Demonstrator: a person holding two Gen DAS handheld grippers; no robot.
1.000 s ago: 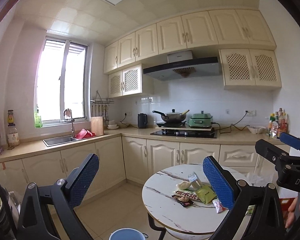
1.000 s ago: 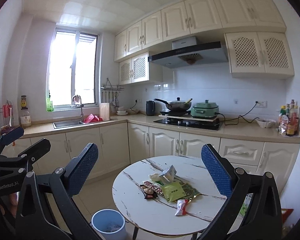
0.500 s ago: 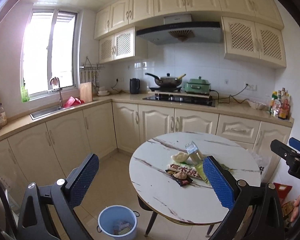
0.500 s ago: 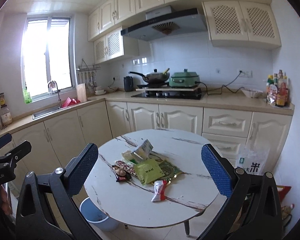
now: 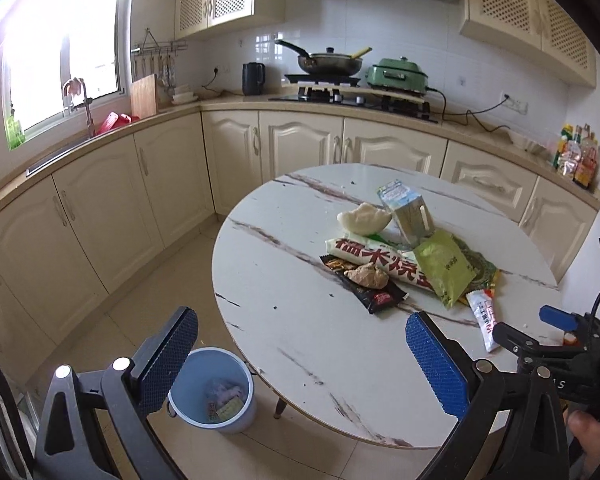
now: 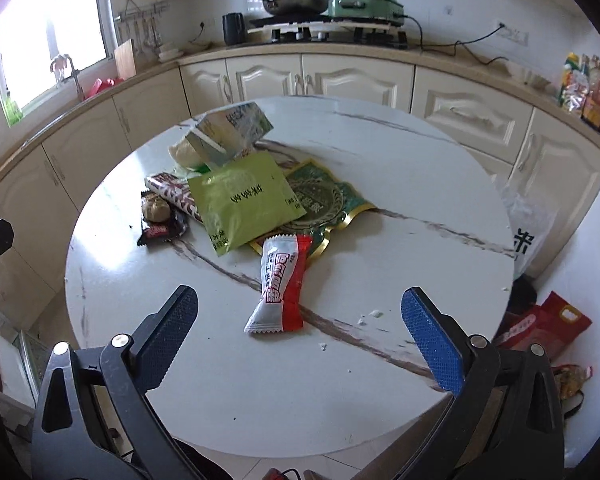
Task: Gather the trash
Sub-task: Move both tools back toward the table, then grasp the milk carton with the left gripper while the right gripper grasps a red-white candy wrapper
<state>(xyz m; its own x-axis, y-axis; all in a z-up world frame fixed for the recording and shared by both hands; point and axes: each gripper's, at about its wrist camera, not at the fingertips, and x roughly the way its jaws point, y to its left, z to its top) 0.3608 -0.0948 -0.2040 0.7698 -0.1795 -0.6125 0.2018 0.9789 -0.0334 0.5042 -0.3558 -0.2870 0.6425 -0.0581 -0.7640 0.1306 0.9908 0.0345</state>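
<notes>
A round marble table (image 5: 284, 264) holds a heap of wrappers. A red-and-white sachet (image 6: 282, 284) lies nearest me, with a light green packet (image 6: 244, 200), a dark green gold-edged packet (image 6: 324, 196) and a milk carton (image 6: 232, 128) behind it. A black wrapper (image 5: 364, 290) with a brown lump on it lies at the heap's left. My right gripper (image 6: 298, 302) hovers over the sachet, its jaws wide but closing, its pads clear of the sachet. My left gripper (image 5: 300, 322) hangs open and empty over the table's near left edge. A blue bin (image 5: 242, 420) with some trash stands on the floor there.
Cream cabinets (image 5: 300, 148) and a counter wrap the room behind the table, with a stove and wok (image 5: 328, 62), a green cooker (image 5: 398, 74) and a kettle (image 5: 253, 78). Rice bags (image 6: 540, 320) and a white bag (image 6: 528, 232) crowd the floor right of the table.
Both grippers have tipped downward and come close over the table. The right one has dropped toward the red-and-white sachet. The bin has come into the left wrist view.
</notes>
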